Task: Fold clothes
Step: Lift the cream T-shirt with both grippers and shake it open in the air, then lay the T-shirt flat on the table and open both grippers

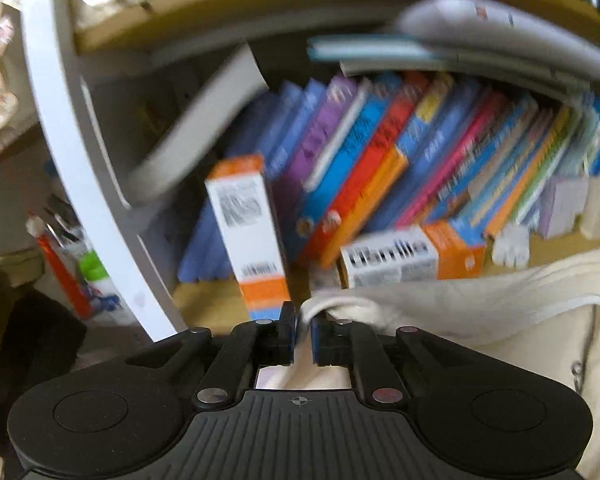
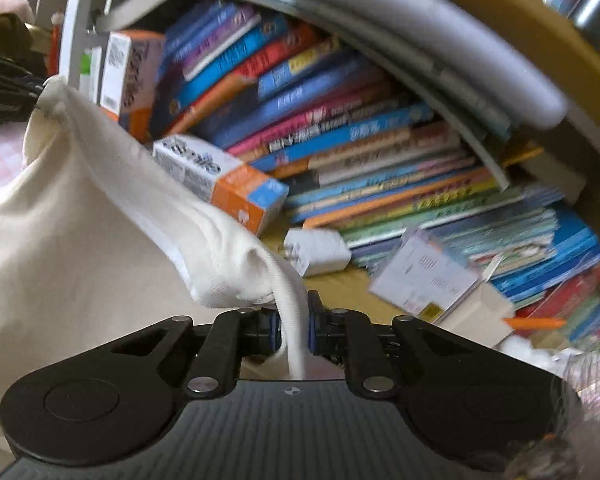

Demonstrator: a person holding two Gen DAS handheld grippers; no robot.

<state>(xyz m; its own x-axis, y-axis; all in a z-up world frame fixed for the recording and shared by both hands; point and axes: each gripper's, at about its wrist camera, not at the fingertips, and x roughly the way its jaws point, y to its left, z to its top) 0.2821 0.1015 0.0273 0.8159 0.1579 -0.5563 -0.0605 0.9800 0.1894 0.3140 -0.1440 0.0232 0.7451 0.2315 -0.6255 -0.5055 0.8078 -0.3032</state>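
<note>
STAGE: early, no fold visible yet | GARMENT: cream garment [image 2: 80, 208] hangs between your grippers, filling left of right-wrist view, lower right of left-wrist view | LEFT: left gripper [image 1: 304, 330] jaws narrowly apart, cream edge between them, grip uncertain | RIGHT: right gripper [image 2: 294, 326] clamped on ribbed edge | LEFT TO DO: lay flat, fold | BEHIND: books [image 2: 340, 120] on shelf

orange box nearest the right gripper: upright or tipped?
Tipped: the orange box lies on its long side on the shelf, against the leaning books.
</note>
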